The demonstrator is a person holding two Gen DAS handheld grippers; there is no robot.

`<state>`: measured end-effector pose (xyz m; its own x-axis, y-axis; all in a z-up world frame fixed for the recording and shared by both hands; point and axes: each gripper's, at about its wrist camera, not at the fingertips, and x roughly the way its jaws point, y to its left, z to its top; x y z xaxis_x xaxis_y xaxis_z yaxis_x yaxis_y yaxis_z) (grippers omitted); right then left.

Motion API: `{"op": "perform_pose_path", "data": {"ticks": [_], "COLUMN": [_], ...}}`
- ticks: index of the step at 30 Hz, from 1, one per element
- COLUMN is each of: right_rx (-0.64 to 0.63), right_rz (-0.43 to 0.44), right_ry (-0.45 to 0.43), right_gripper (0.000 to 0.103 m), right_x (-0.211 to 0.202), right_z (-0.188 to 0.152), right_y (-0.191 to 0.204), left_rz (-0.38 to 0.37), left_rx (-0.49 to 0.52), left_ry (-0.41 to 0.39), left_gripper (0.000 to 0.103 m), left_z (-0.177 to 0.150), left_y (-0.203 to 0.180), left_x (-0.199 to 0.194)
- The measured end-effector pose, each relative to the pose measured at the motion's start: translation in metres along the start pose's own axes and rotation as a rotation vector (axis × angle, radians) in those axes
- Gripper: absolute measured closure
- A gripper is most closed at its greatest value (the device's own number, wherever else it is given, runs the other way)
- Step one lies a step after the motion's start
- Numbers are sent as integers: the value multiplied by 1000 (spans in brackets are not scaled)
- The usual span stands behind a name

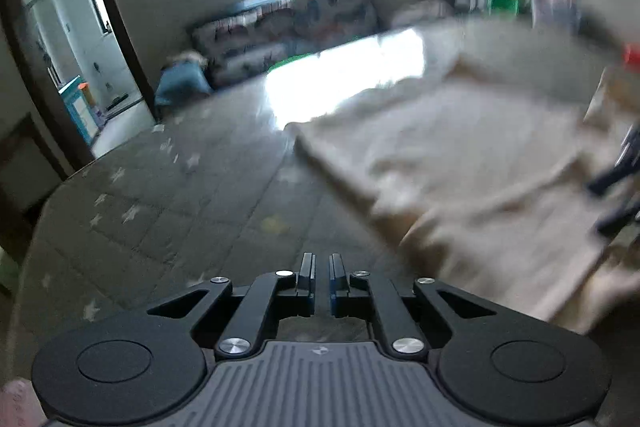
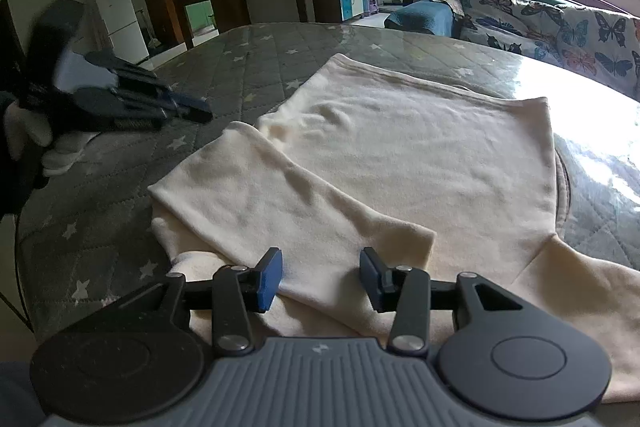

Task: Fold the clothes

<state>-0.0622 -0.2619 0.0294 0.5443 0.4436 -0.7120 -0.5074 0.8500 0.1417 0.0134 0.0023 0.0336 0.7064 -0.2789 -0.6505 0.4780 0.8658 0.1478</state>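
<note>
Over the near edge of the garment, the right gripper (image 2: 320, 277) hangs with its jaws apart and nothing pinched; the blue pads (image 2: 269, 277) straddle the cuff end of the folded-in sleeve (image 2: 256, 195) without pressing on it. No earlier view, so I only state what shows.

Left gripper (image 1: 322, 277): jaws closed, nothing between them, parked above bare mattress (image 1: 160, 207) off the garment's left side. In the right wrist view it sits well apart from the cloth, held by a gloved hand (image 2: 28, 131). Left view is motion-blurred, so detail there is poor.

The cream sweatshirt (image 2: 420, 155) lies flat on the grey star-print mattress, body spread out; one sleeve lies diagonally across the body. The other sleeve (image 2: 592, 291) trails out to the lower right, not folded in.

My read: sleeve stage, first sleeve placed, right jaws clear of it. Next move probably needs the right gripper to shift to that loose sleeve, pinch near the cuff and carry it across the body. Left would have to open before it can help hold or lift a hem.
</note>
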Motion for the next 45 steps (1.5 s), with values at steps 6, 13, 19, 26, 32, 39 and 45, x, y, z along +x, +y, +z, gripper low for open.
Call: {"op": "perform_pose_path", "data": {"ticks": [6,13,19,26,32,39,45], "right_rx": [5,-8,23,59,116,232,331], "right_rz": [8,0,0,-28,-57,-253,-490], "right_ry": [-11,-17,-65,-32,-83,-179,-198], "right_gripper": [59,58,58,58,53,46,46], "right_x": [4,-3,-8,7,-18,-72,-95], "right_z": [6,2,11,6,-8,-37,-47], "right_y": [1,0,-8,-16,-29,-69,-126], "left_rz": [-152,-124,-136,-111,-96,-96,-110], "left_rx": [20,-21,-32,6,-27,-18,9], "left_ry": [-74,23,3,39,19,-50,-71], "left_gripper": [92,91,90,85,83,69,63], "left_z": [5,-16,-3,13,6,16,16], "left_y": [-38,-39,-42,-54,-48,-61,-77], "left_x": [-13,4,-9,30,23,1,-11]}}
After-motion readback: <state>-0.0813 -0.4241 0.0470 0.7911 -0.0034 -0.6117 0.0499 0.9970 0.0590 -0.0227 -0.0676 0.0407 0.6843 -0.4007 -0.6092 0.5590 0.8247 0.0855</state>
